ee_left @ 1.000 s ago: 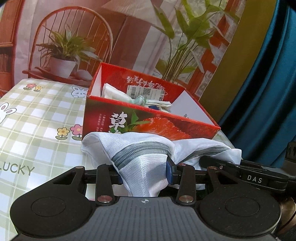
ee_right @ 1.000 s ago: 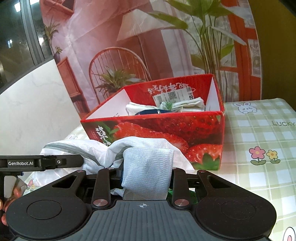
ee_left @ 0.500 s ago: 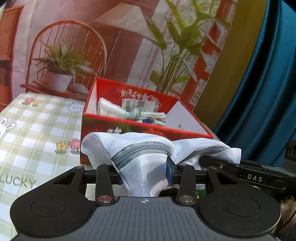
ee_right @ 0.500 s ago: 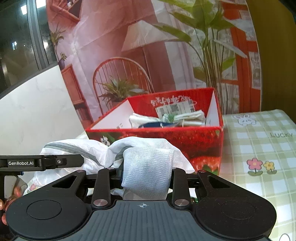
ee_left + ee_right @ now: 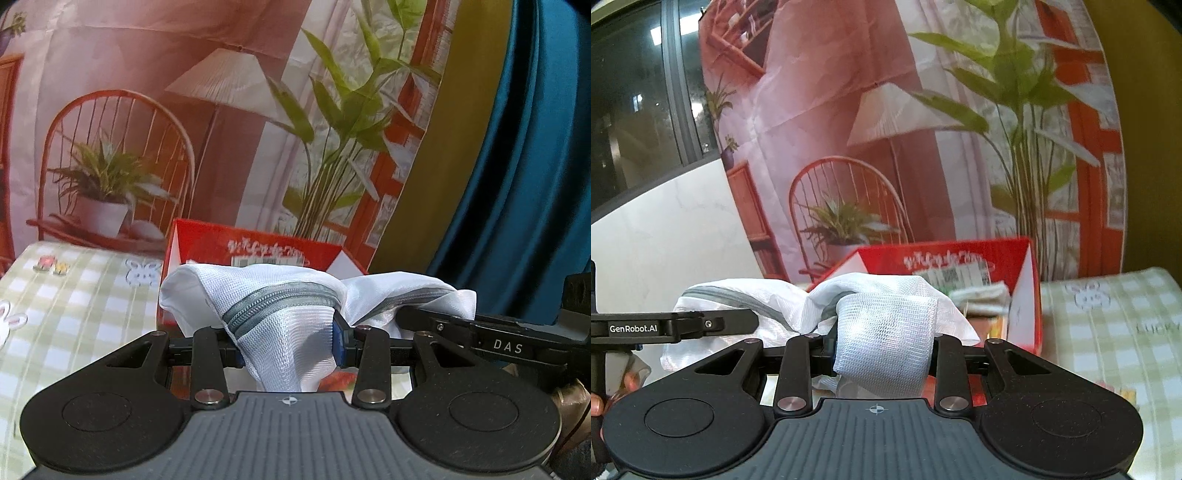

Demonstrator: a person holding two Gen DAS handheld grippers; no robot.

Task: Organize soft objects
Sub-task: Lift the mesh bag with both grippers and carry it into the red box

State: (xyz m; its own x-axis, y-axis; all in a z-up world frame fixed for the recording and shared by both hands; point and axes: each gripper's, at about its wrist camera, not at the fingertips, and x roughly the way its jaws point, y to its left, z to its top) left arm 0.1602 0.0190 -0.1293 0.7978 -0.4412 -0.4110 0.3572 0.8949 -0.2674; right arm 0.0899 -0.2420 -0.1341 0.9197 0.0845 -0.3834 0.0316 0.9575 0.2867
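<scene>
Looking along our left gripper, we see its jaws pinching a fold of a white mesh laundry bag with a grey zipper. Behind the bag, a red strawberry box stands on a green checked tablecloth.

From our right wrist, the right gripper clamps another bunched fold of the same mesh laundry bag. The strawberry box, holding folded cloths, sits just behind, partly hidden by the bag.
</scene>
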